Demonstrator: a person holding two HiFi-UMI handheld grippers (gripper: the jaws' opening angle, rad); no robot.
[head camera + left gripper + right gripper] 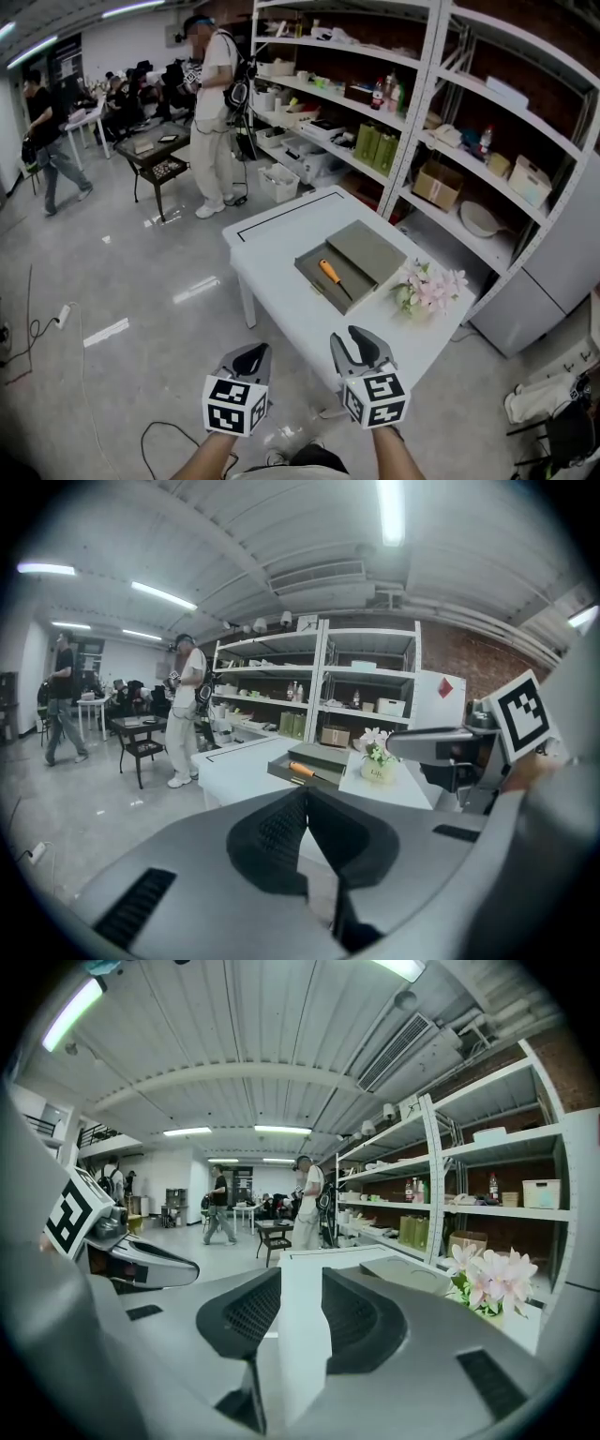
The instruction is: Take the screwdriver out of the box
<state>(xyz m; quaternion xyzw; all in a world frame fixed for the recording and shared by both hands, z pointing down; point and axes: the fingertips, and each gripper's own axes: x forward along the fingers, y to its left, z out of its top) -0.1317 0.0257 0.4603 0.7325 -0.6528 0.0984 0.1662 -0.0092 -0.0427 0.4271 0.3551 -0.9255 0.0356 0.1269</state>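
A shallow grey box (319, 279) sits open on the white table (277, 272), toward the table's right half. Inside it lies the screwdriver (331, 277), alone in the tray and set on a slant, with its orange handle toward the far end and its dark shaft pointing toward the near right. The box's grey lid (367, 250) lies flat along the tray's far-right side; whether the two are joined cannot be told. Just right of the box, near the table's right corner, stands a small pot of pale pink flowers (428, 289), close to the tray's end but not touching it. A thin black line (281, 217) marks the far part of the tabletop, which is otherwise bare. The left gripper (248, 360) hangs over the floor short of the table's near edge, its fingers brought together at the tips with nothing between them. The right gripper (361, 349) is at the near edge, its fingers parted with a clear gap through which the tabletop shows, and it holds nothing. Between the grippers and the box there is only bare tabletop. White shelving (422, 112) full of goods stands close behind and to the right of the table. A person in white (214, 112) stands beyond the table's far-left corner, beside a small dark table (155, 155). The glossy floor to the left is wide open, with cables (28, 328) lying at its left margin.
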